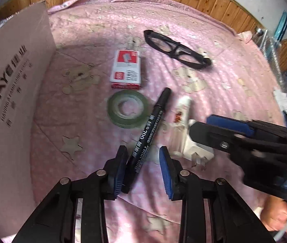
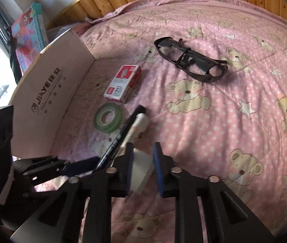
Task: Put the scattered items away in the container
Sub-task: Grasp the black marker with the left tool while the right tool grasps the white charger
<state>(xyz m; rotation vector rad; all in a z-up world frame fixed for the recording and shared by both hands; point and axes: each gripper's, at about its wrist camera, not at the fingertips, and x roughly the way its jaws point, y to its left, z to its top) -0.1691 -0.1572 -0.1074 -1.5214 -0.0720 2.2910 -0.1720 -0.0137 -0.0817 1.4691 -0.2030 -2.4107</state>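
Scattered items lie on a pink bear-print quilt point(image 1: 214, 40) beside the open cardboard box point(image 1: 11, 85), which stands at the left in the left wrist view. Nearest that camera, the black marker point(image 1: 151, 129) runs diagonally with its lower end between the blue pads of the left gripper point(image 1: 143, 156); the jaws are spread and the left pad is just beside the barrel, though contact cannot be told. Beyond it lie a green tape roll point(image 1: 128, 107), a red and white staple box point(image 1: 126, 69) and black glasses point(image 1: 176, 49), all apart from one another. A white tube point(image 1: 181, 111) lies just right of the marker, and the right gripper point(image 1: 202, 139) reaches in from the right over the tube's flat lower end; a hand point(image 1: 279, 216) shows beneath it.

From the right wrist view, the right gripper point(image 2: 143, 156) straddles the white tube's point(image 2: 143, 164) flat end, jaws parted, not pressed onto it. The black marker point(image 2: 123, 133) crosses close along the tube's left side, crowding that jaw. The left gripper point(image 2: 78, 166) comes in low from the left to the marker. The tape roll point(image 2: 108, 119), staple box point(image 2: 123, 83), glasses point(image 2: 192, 58) and cardboard box point(image 2: 48, 93) sit beyond.
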